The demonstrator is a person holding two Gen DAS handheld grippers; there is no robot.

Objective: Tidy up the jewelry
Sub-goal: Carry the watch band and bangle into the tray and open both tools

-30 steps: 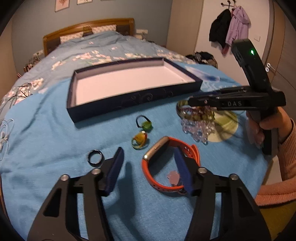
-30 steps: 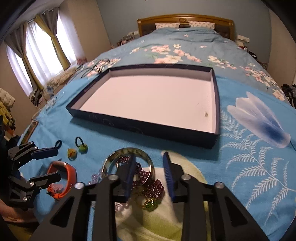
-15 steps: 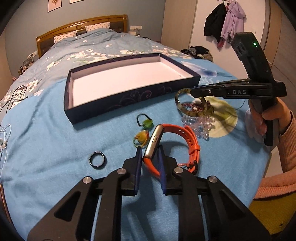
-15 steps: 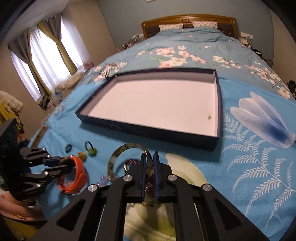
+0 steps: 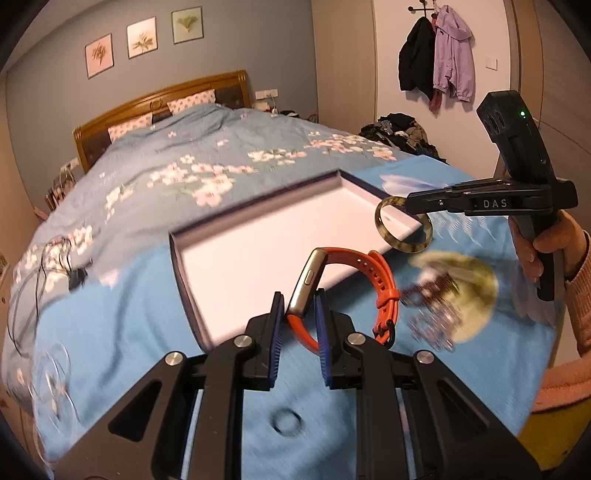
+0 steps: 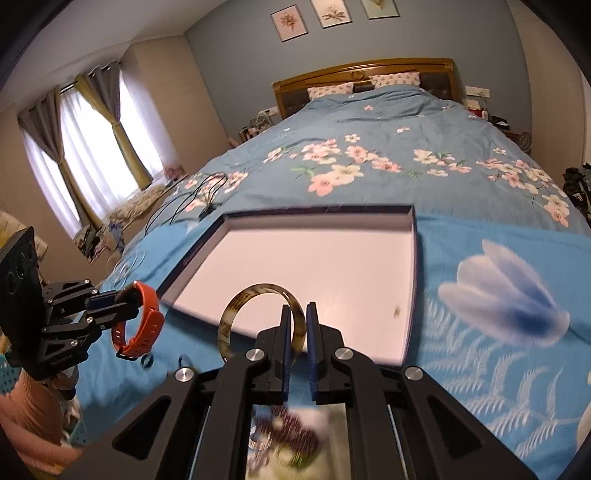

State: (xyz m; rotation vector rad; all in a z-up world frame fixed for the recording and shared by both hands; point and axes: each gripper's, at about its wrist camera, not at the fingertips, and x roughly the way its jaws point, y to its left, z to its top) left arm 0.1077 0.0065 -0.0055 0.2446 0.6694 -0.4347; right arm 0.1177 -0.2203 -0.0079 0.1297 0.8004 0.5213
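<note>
Below, blurred beads [image 6: 291,439] under right tongs [image 6: 295,332].

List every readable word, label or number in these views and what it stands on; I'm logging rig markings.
"DAS": white letters on the side of the right gripper, which holds the mottled bangle.
Small print on the left gripper body, seen from the right wrist: too small to read.
The orange watch and dark tray show no legible text.

Grey-blue wall [image 6: 240,55] is carrying three framed prints [image 6: 334,14] at upper centre. Wooden headboard [image 6: 364,74] is backing the bed [image 6: 388,147], which is wearing a floral blue duvet. Curtained windows [image 6: 92,147] are admitting daylight at left. Jackets [image 5: 436,55] are hanging at upper right.
</note>
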